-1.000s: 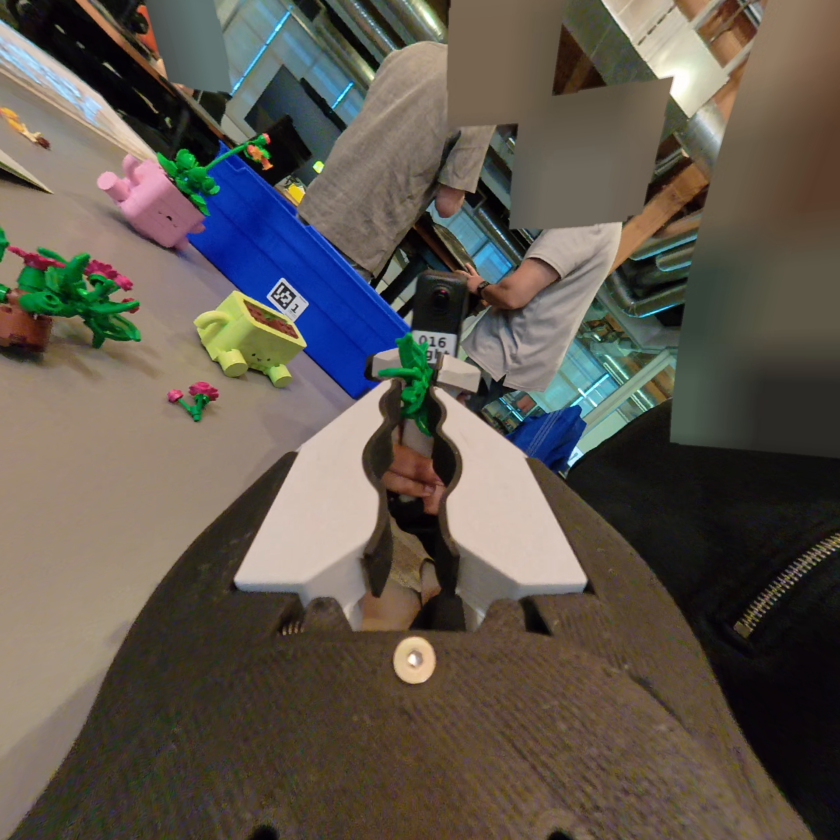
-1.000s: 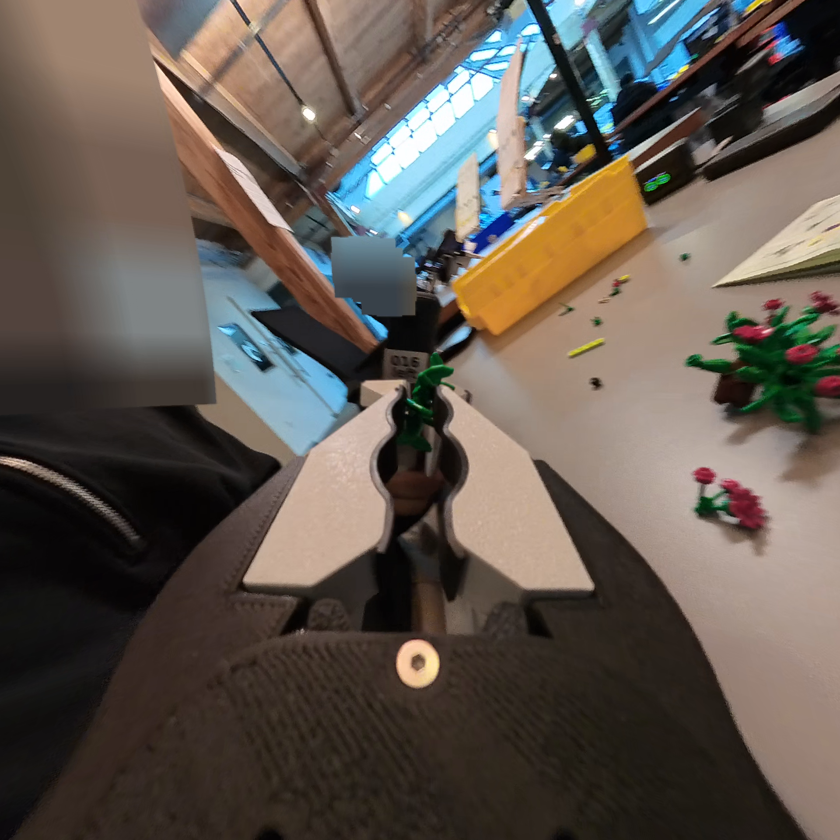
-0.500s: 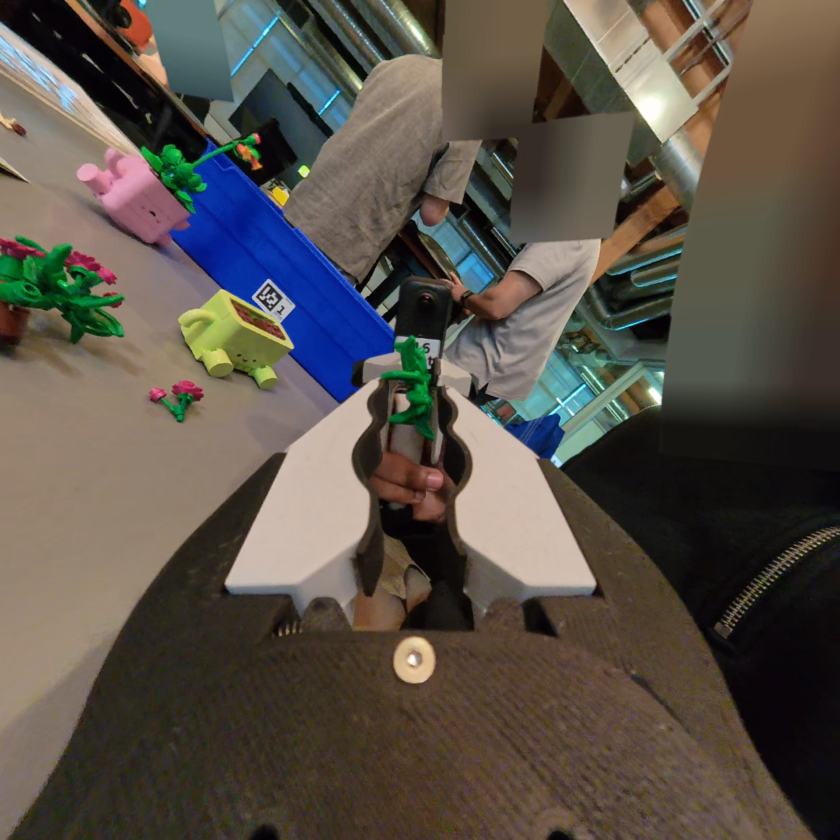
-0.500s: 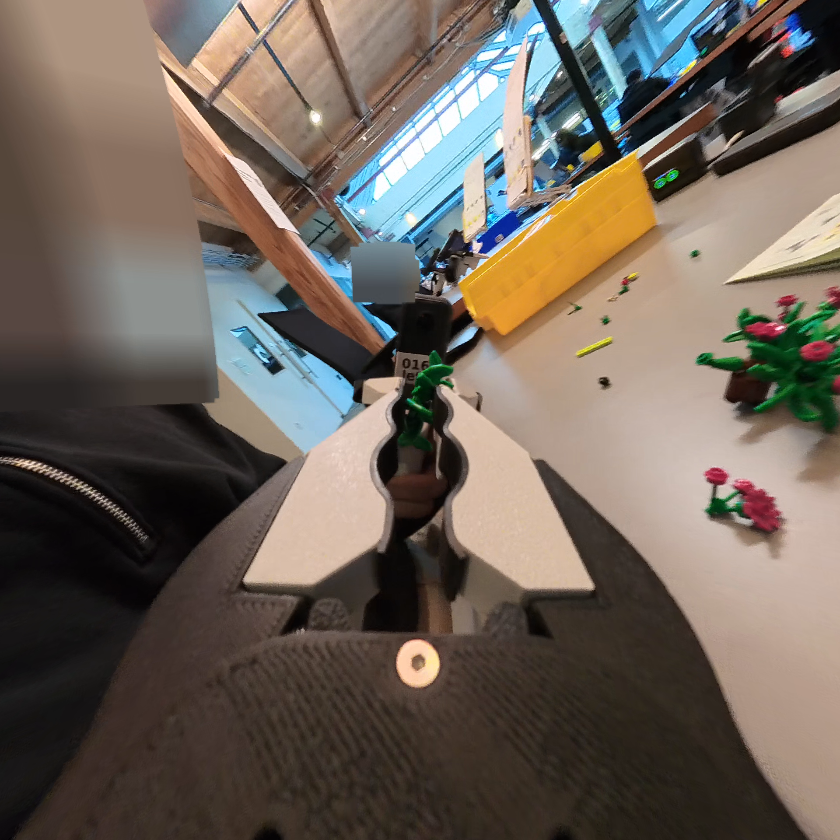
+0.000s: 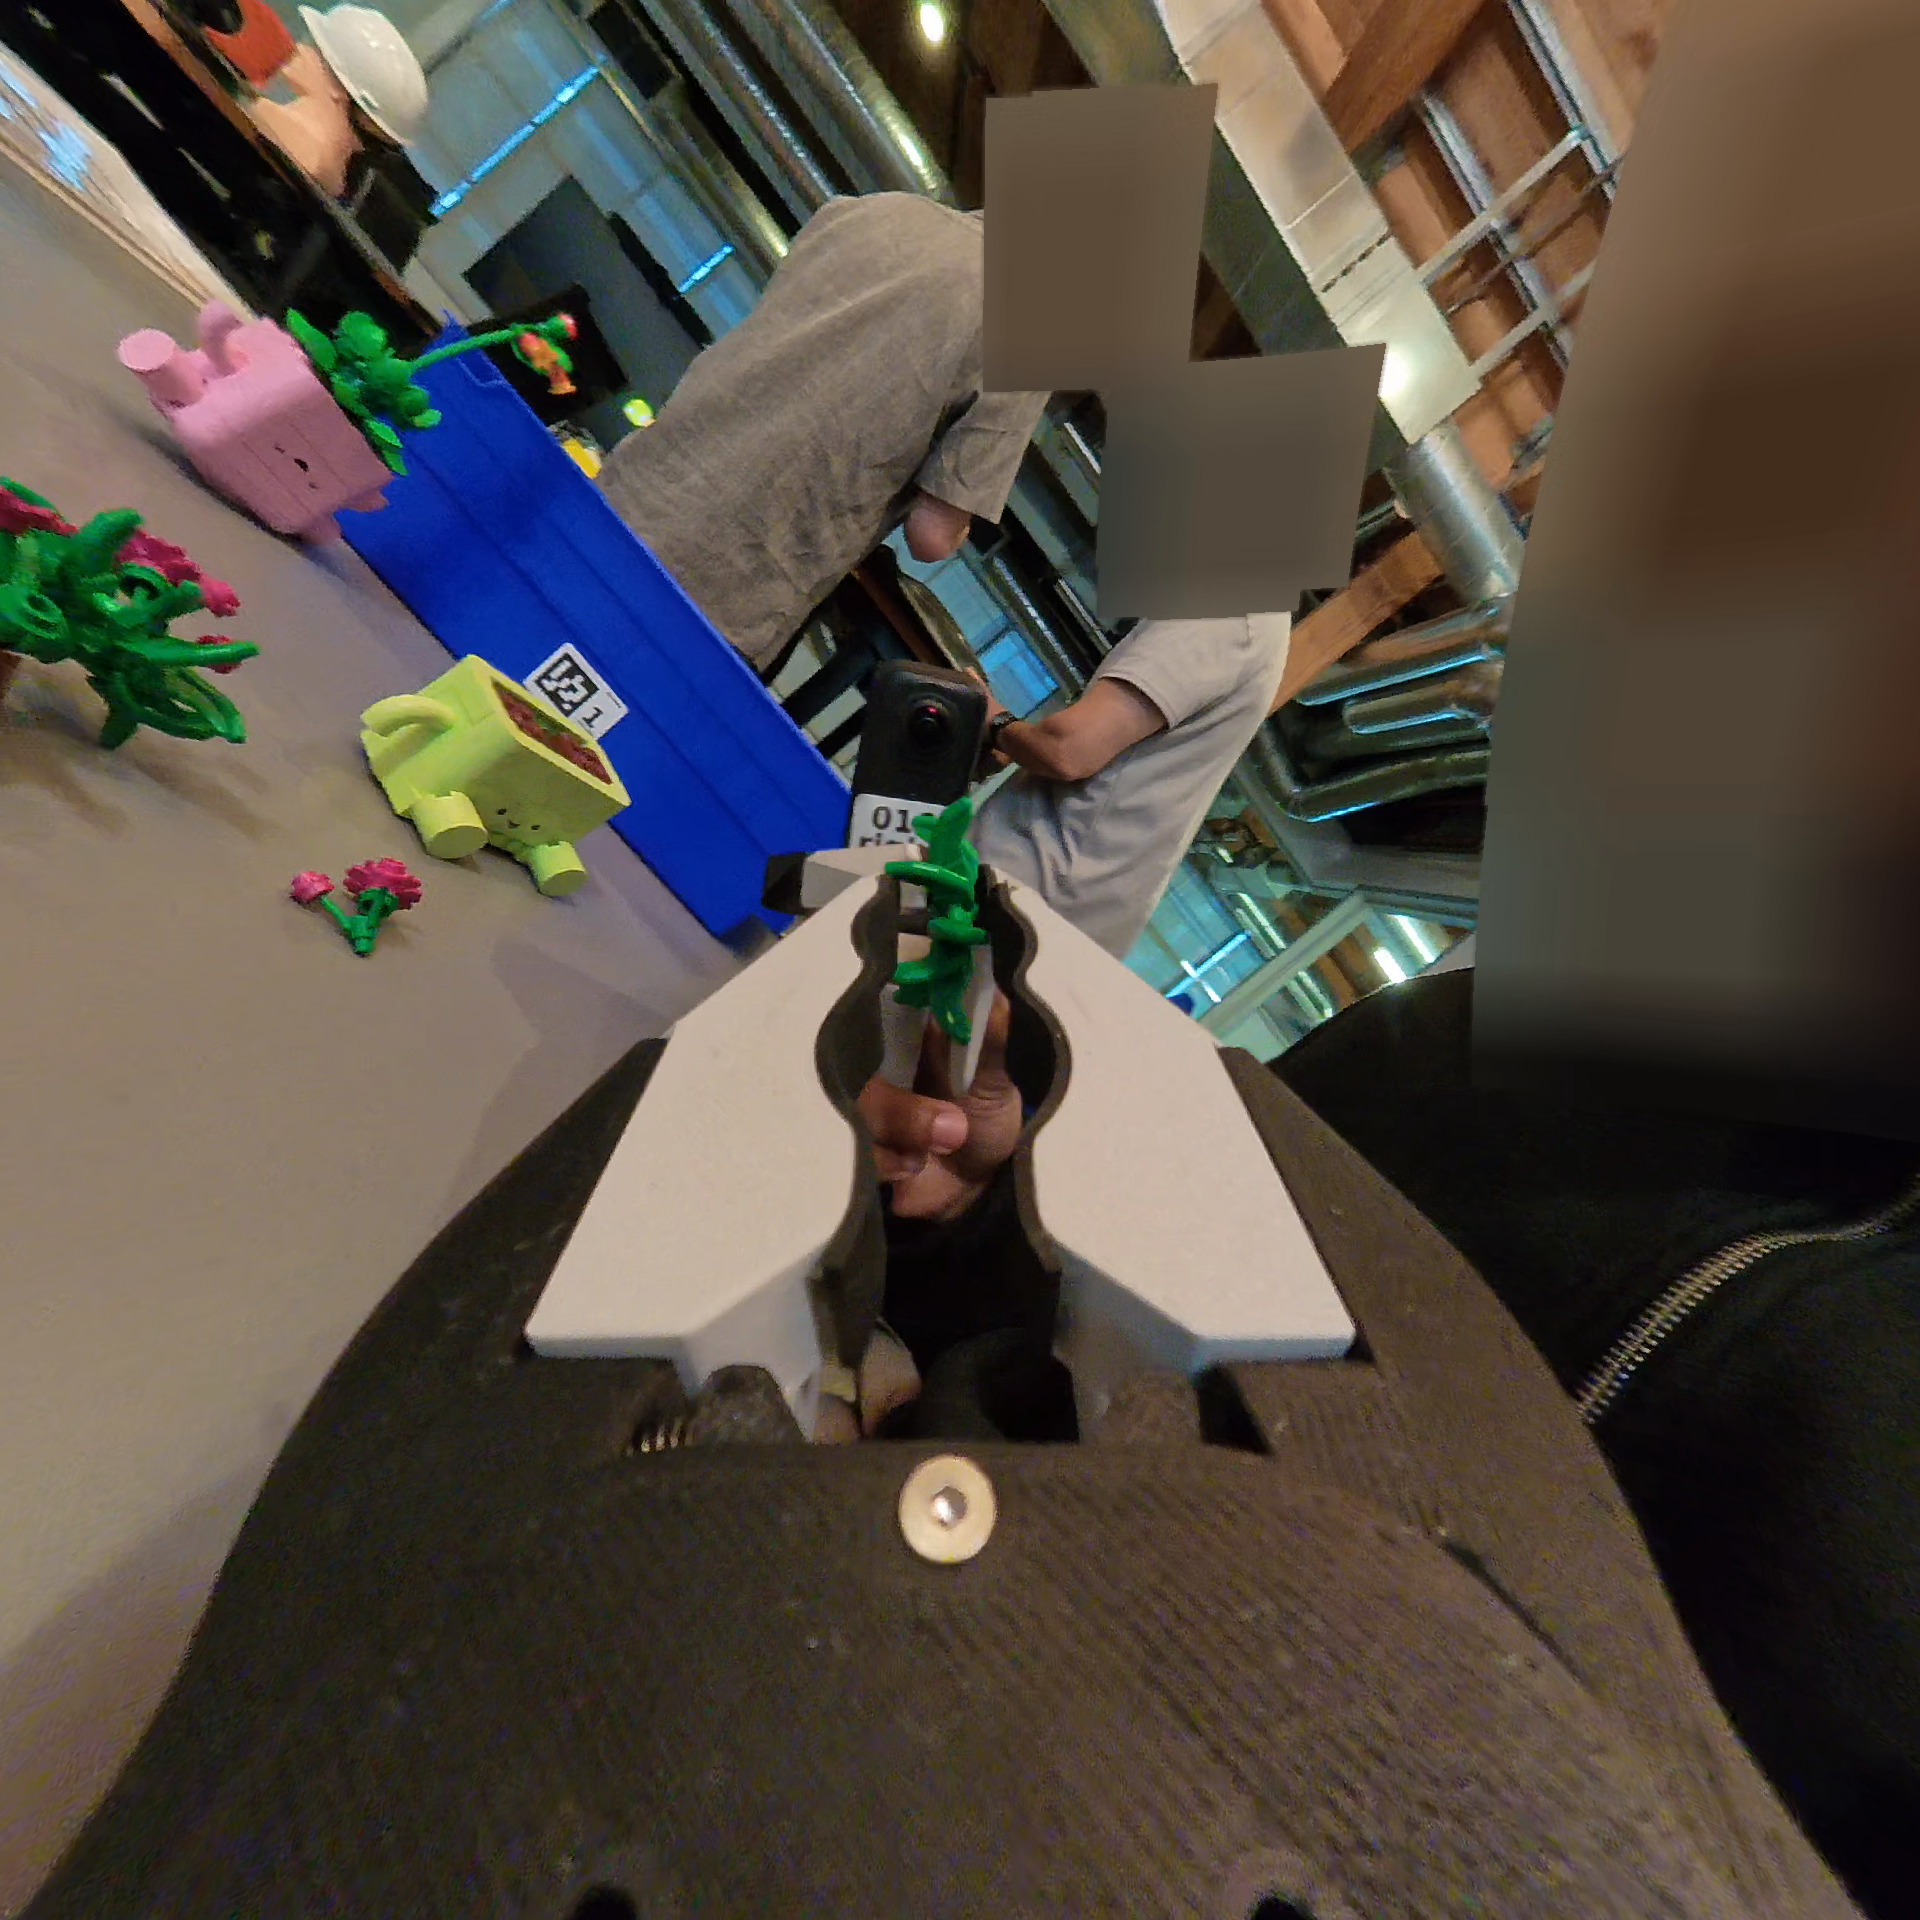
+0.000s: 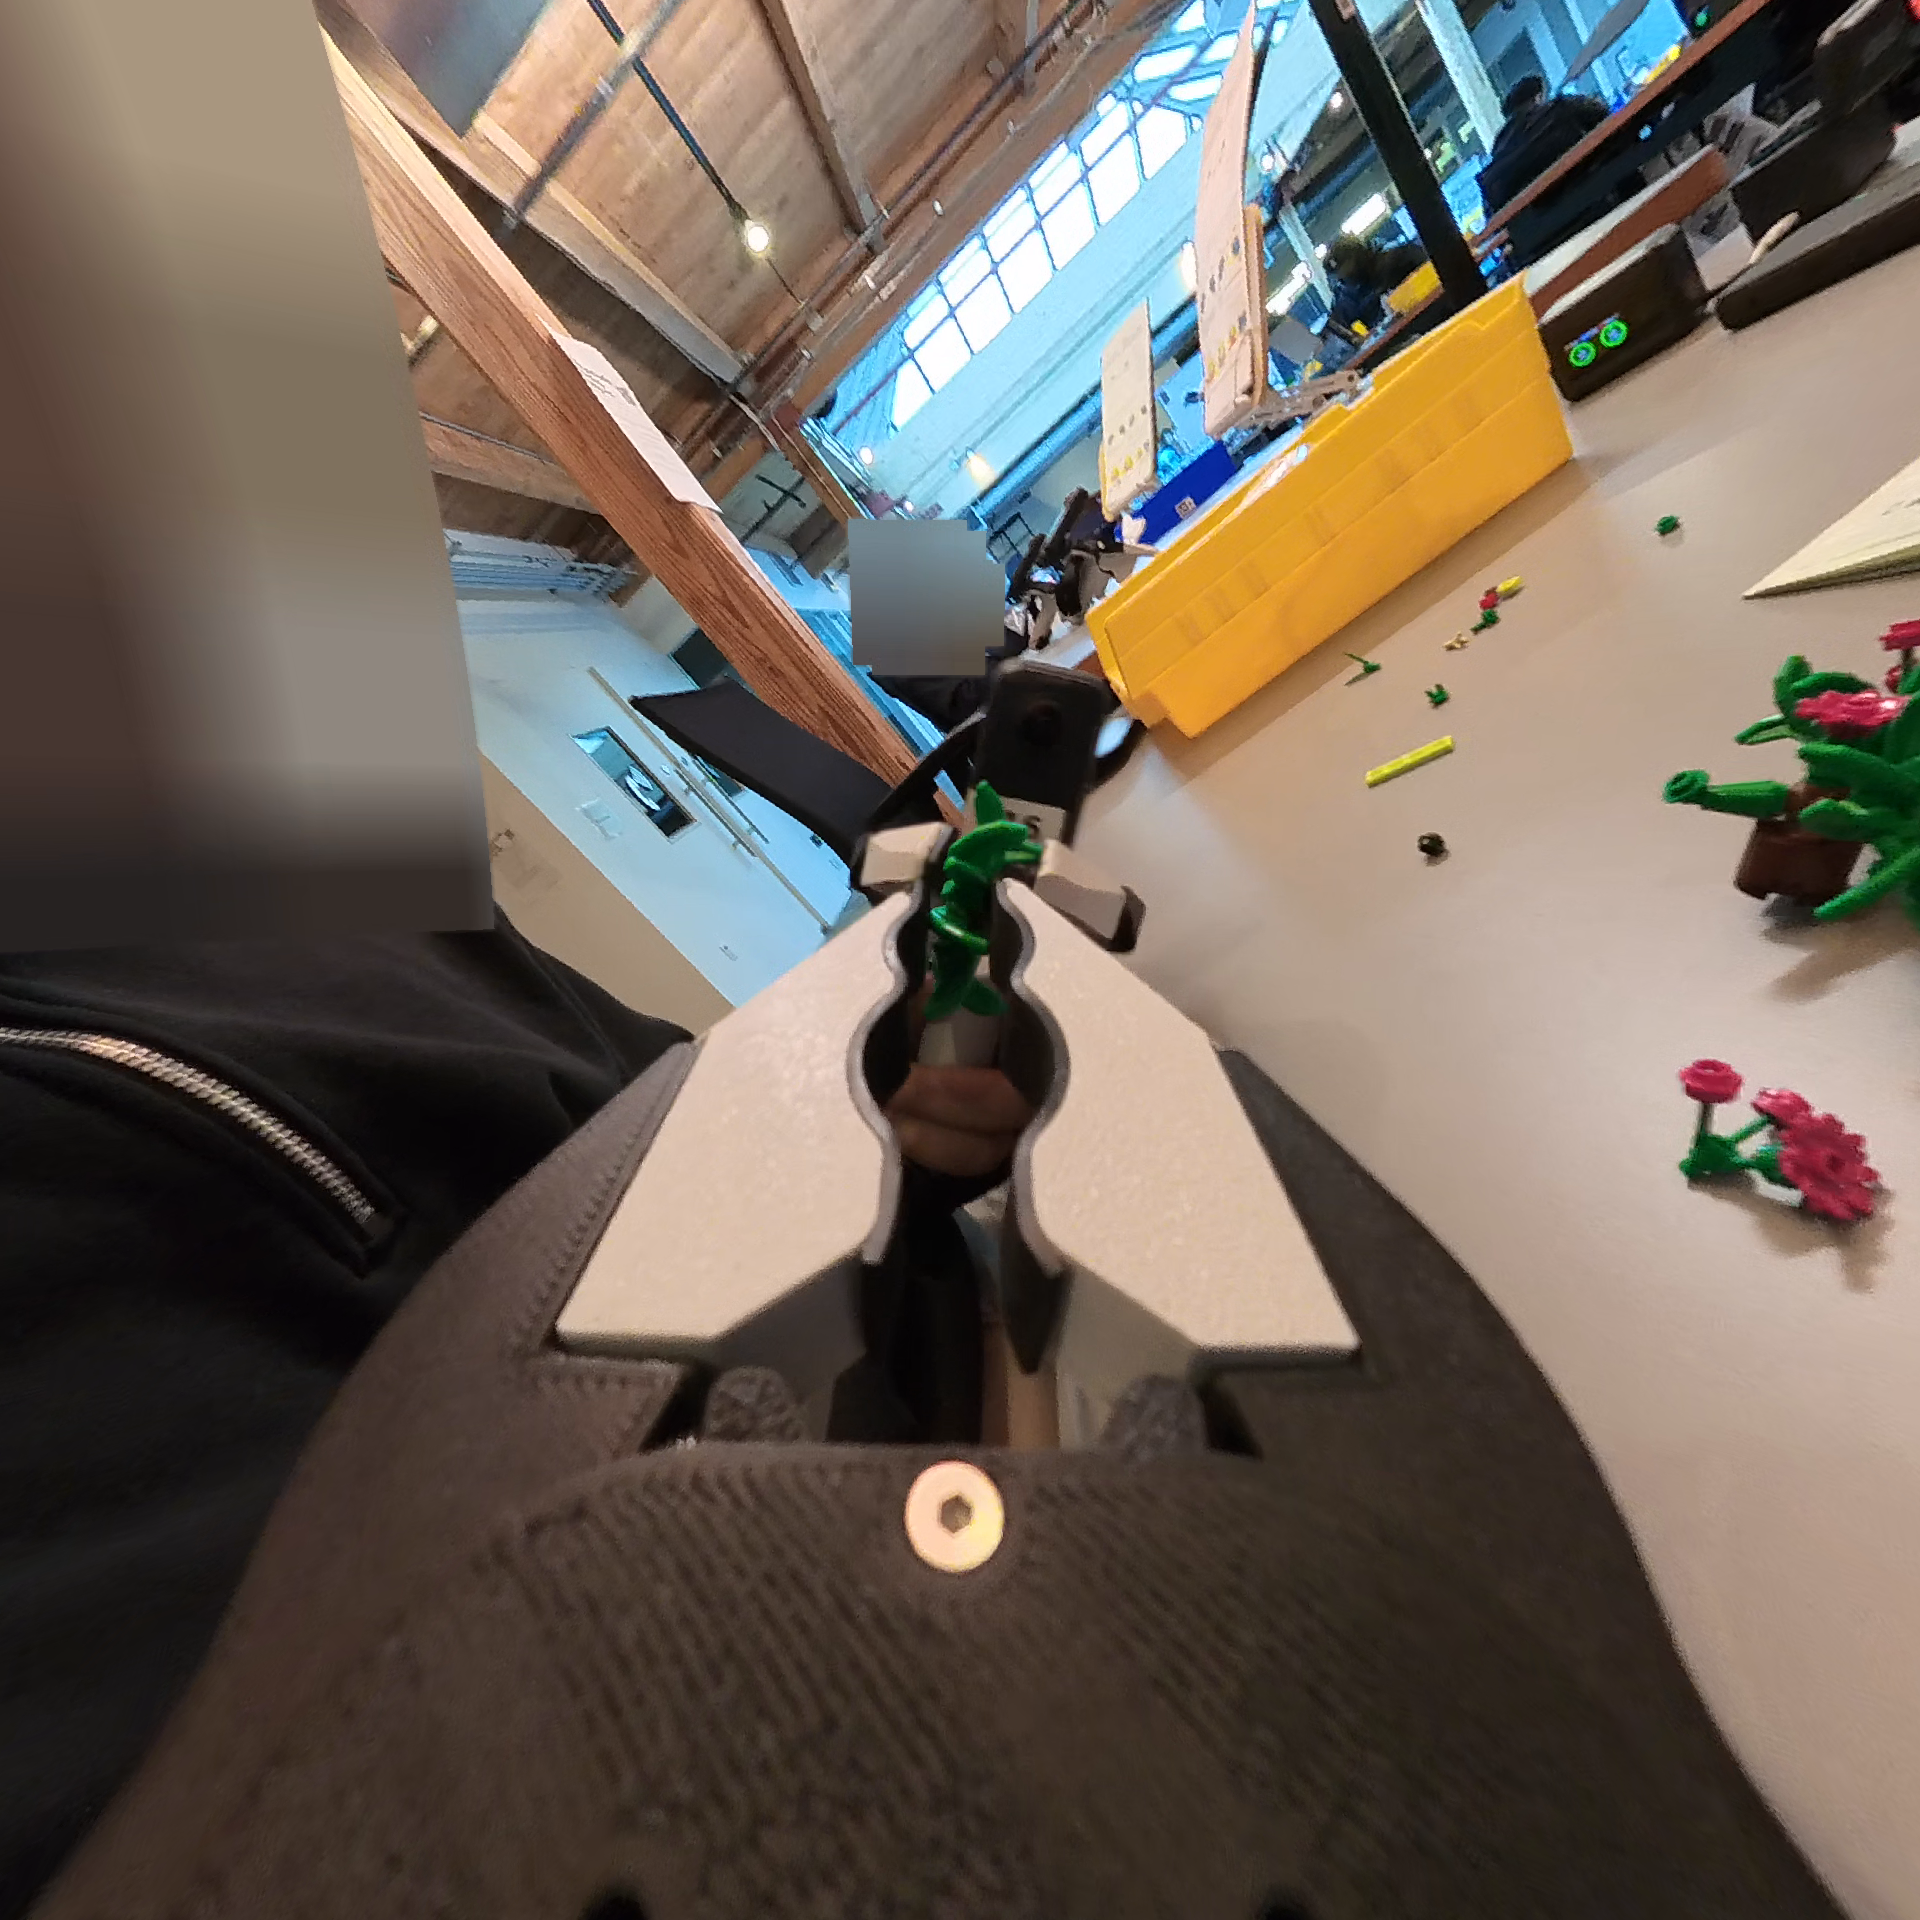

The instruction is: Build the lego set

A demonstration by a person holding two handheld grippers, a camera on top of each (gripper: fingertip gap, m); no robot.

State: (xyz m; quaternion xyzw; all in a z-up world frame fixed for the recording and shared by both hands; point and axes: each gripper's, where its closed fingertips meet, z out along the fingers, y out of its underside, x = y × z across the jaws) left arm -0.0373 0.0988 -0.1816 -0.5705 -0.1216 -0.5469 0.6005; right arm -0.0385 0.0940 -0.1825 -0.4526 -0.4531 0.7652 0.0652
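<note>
A green leafy Lego stem (image 5: 940, 914) is held in the air between my two grippers, which face each other tip to tip. My left gripper (image 5: 940, 883) is shut on it. My right gripper (image 6: 964, 883) is shut on the same stem (image 6: 971, 894). In each view the other gripper's pale fingertips and its black camera (image 5: 920, 727) show just behind the stem. A hand (image 5: 935, 1132) shows through the gap between the fingers. A loose pink flower sprig (image 6: 1787, 1143) lies on the grey table (image 6: 1455, 1039).
A lime pot (image 5: 488, 769), a pink pot with a plant (image 5: 260, 436), a flowering plant in a brown pot (image 6: 1849, 790) and a blue bin (image 5: 582, 623) are on the table. A yellow bin (image 6: 1330, 530), small loose pieces (image 6: 1408, 761) and a booklet (image 6: 1860, 540) lie farther off. People stand behind. Both grippers' tips are close together, under 4 cm apart. Left tips and right tips are each some 15 cm from the lime pot (image 5: 488, 769).
Both grippers stay pinched on the green stem. Both views have tilted and shifted a little as the pair of grippers turned together.
</note>
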